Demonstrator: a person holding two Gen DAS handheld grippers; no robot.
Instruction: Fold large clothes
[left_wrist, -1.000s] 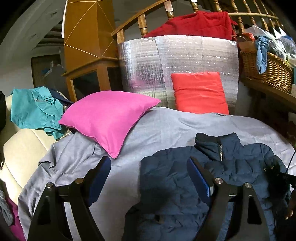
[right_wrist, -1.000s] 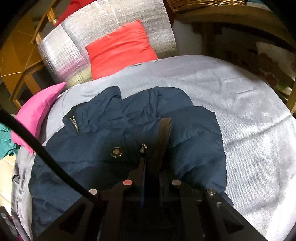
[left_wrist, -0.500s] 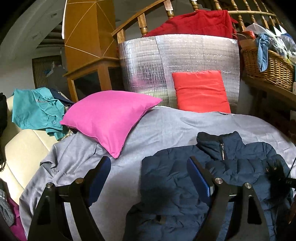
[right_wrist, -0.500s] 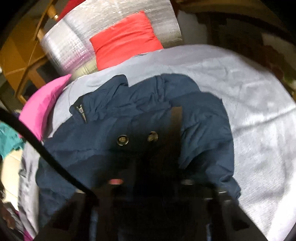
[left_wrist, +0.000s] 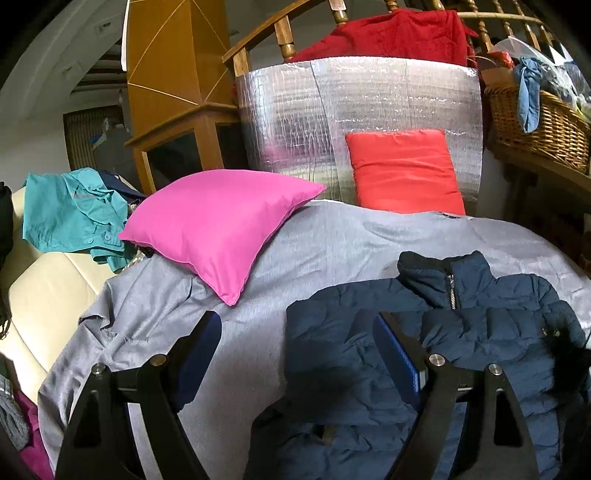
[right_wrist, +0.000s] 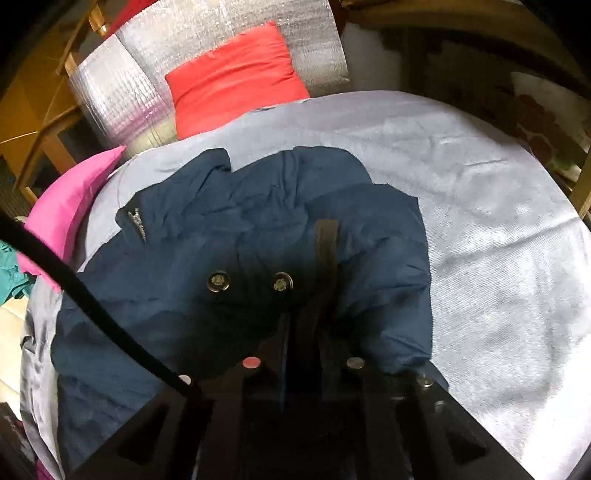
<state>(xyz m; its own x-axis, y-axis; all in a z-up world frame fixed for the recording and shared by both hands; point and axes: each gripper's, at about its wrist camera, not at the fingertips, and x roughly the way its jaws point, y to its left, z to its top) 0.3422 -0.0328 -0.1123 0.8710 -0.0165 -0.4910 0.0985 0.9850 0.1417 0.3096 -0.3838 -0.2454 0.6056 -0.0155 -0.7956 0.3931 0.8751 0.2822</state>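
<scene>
Your left wrist camera sits low over the grey sheet, looking shallowly forward past the pink pillow toward the silver foil panel. Your right wrist camera tilts steeply down, close above the navy jacket. Both views share the jacket, the sheet, the red cushion and the foil panel.

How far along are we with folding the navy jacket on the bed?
Done: one side of the navy jacket lies folded over its front on the grey sheet. In hand: the right tool is opening, with a dark strap between its fingers. Left: the left tool hangs open, gripping nothing; the jacket's other side is unfolded.
</scene>
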